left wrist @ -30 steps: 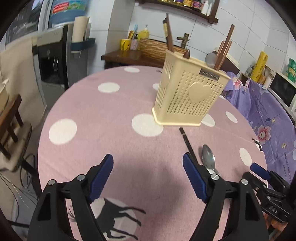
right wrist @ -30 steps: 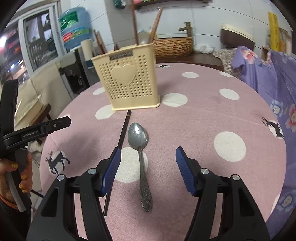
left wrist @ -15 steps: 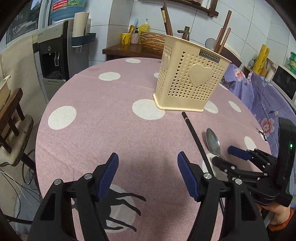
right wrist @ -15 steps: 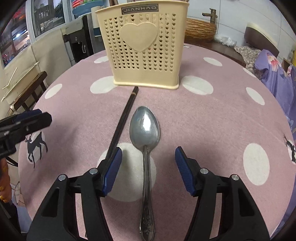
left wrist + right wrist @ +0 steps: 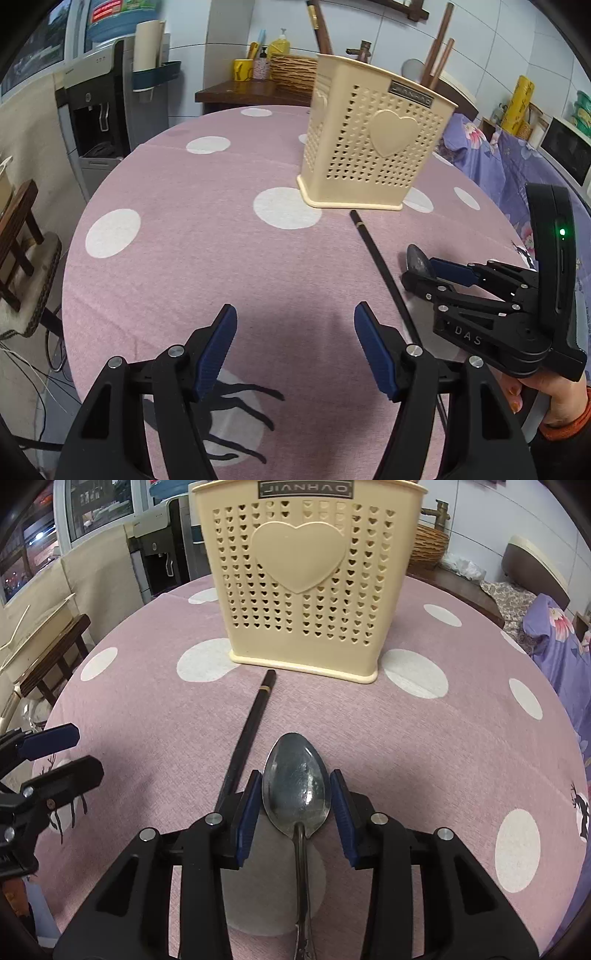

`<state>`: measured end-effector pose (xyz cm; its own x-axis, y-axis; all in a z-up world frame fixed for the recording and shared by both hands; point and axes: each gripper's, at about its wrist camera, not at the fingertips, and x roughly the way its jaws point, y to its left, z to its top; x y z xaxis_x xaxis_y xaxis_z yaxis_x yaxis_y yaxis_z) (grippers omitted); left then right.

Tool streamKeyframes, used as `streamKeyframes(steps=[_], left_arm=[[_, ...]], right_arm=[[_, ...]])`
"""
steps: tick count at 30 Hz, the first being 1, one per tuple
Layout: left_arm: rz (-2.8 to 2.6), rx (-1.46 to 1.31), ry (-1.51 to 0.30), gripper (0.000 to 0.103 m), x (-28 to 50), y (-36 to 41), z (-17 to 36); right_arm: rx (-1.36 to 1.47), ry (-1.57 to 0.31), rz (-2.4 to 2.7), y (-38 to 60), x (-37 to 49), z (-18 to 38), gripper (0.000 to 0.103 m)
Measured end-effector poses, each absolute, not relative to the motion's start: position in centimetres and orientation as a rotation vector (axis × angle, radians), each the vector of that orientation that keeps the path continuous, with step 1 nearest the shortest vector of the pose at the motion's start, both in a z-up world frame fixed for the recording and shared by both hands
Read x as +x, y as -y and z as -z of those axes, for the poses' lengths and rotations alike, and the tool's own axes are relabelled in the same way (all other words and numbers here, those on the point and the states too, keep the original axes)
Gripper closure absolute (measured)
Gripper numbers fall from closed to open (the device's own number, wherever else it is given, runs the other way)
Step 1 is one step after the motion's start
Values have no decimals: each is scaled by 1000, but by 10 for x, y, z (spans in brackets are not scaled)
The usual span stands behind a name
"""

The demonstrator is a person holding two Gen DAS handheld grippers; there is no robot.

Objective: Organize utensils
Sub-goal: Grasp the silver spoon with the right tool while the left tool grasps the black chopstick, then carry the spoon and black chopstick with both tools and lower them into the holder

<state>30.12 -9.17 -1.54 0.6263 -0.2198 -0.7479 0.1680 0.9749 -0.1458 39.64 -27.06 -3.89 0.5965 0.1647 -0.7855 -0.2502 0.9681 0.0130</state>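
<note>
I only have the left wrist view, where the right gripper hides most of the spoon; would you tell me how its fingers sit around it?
Observer: In the right wrist view, the right gripper straddles the bowl of the spoon, with one blue pad close on each side. I cannot tell whether they touch it.
Operator: Thank you. Is the black chopstick between the fingers too?
Observer: No, the chopstick lies outside them, on the side nearer the left gripper.
Operator: And where does the spoon's handle run?
Observer: Straight back beneath the right gripper, toward its camera and away from the holder.
</note>
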Motion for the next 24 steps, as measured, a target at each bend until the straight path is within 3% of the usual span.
streamKeyframes(steps=[8,13,20,24], left_arm=[[306,13,-874,38,323,137,4],[289,46,-918,51,356,168,13],[230,51,-947,59,376,181,28],[215,64,-955,68,379,186,36]], right_arm=[[44,-865,-165,307,389,24,65],[83,-821,-103,326,381,11,65],[126,-808,-64,349,374,7,65],[146,-806,-57,354,374,8,65]])
